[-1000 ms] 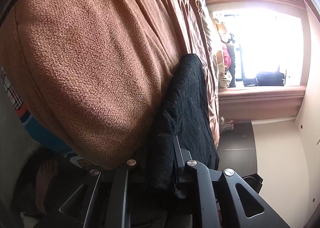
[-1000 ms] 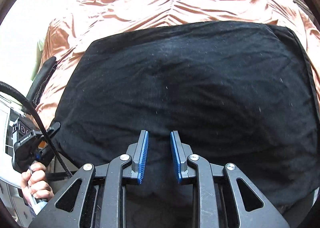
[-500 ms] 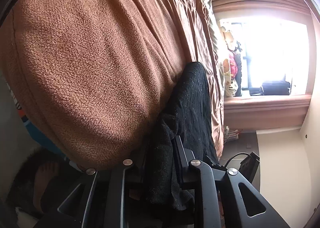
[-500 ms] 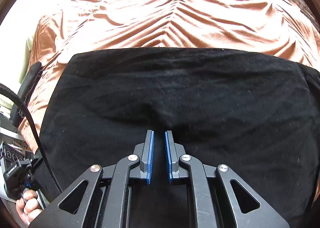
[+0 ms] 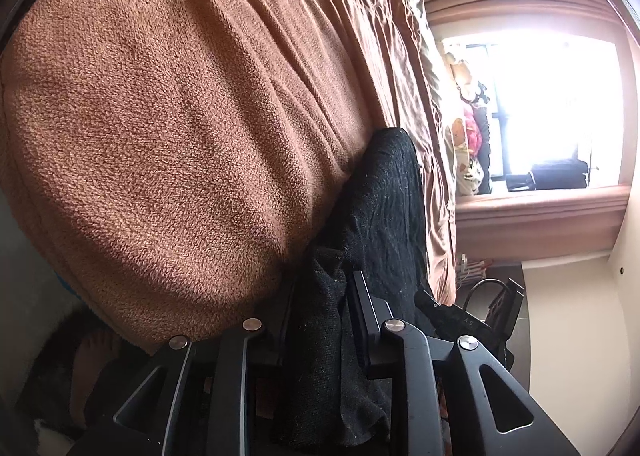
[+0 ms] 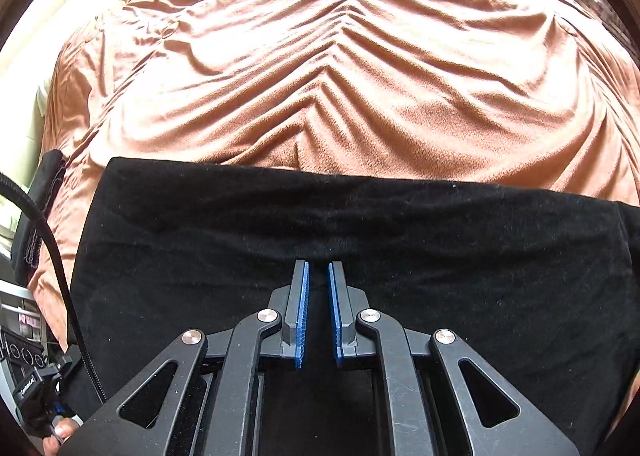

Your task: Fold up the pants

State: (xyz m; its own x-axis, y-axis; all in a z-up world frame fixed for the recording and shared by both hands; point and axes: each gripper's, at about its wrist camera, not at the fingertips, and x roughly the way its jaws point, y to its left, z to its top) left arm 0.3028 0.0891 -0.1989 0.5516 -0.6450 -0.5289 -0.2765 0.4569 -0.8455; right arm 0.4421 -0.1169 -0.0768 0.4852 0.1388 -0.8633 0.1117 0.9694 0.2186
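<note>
Black pants (image 6: pixel 480 256) lie flat across a brown fleece blanket (image 6: pixel 340 76) on a bed. My right gripper (image 6: pixel 318 264) hangs over the middle of the pants, close to their straight far edge. Its blue pads (image 6: pixel 304 308) stand almost together with only a thin slit between them. Black cloth shows in that slit, and I cannot tell whether any is pinched. In the left wrist view the pants (image 5: pixel 384 208) run along the bed's edge. My left gripper (image 5: pixel 324 280) is shut on a bunched edge of them, which hides its left finger.
A bright window (image 5: pixel 560 116) with soft toys (image 5: pixel 468 136) and a dark bag (image 5: pixel 560 172) lies beyond the bed. A dark stitched strip of cloth (image 6: pixel 40 208) hangs at the bed's left side. A hand (image 6: pixel 60 432) grips the other tool beside a black cable (image 6: pixel 60 276).
The right gripper's jaws have narrowed to a slit and it has travelled forward over the pants, so their far edge is now much nearer its tips. The left gripper keeps its hold.
</note>
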